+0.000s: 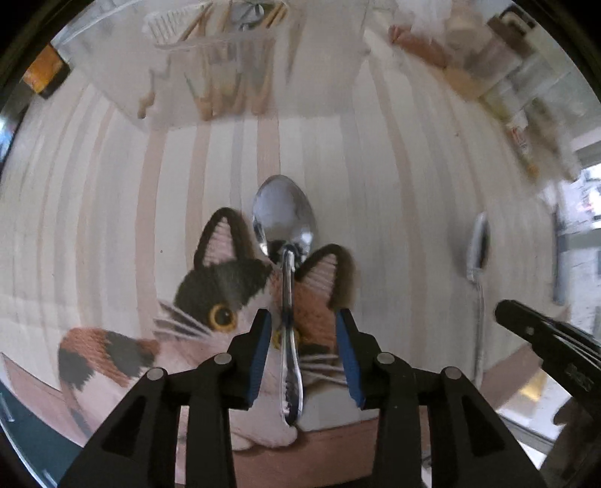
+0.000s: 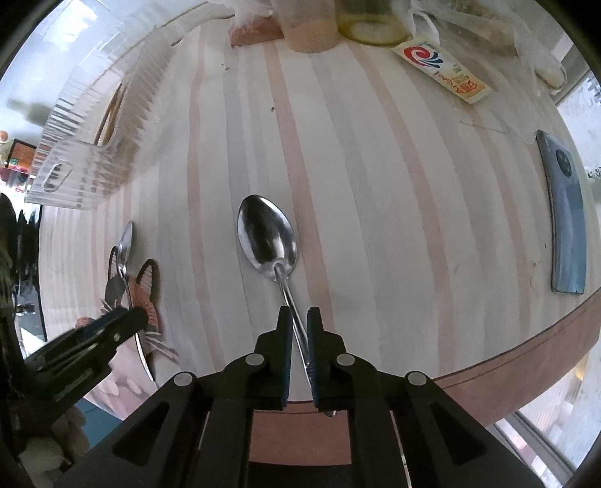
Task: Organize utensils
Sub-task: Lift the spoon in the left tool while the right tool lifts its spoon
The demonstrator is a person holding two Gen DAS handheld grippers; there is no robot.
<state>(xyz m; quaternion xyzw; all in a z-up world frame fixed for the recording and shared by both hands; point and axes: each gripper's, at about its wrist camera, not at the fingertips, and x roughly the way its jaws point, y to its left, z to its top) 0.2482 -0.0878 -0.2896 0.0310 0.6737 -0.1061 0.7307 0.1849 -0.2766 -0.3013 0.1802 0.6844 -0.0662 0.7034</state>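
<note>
A metal spoon (image 1: 285, 225) lies on a cat-picture mat (image 1: 210, 296), bowl pointing away. My left gripper (image 1: 304, 330) is open with its fingers on either side of the spoon's handle, not clamped. A second metal spoon (image 2: 268, 236) lies on the striped table. My right gripper (image 2: 299, 326) is shut on that spoon's handle. That spoon also shows in the left wrist view (image 1: 477, 247), and the left gripper (image 2: 124, 323) with the first spoon (image 2: 124, 247) shows in the right wrist view. A clear ribbed organizer tray (image 1: 210, 52) holding wooden utensils stands at the back.
The clear tray (image 2: 94, 150) sits at the table's left in the right wrist view. A phone (image 2: 563, 217) lies at the right edge. A sauce packet (image 2: 443, 71), jars (image 2: 311, 30) and bags crowd the far side. The table's rounded front edge (image 2: 526, 356) is close.
</note>
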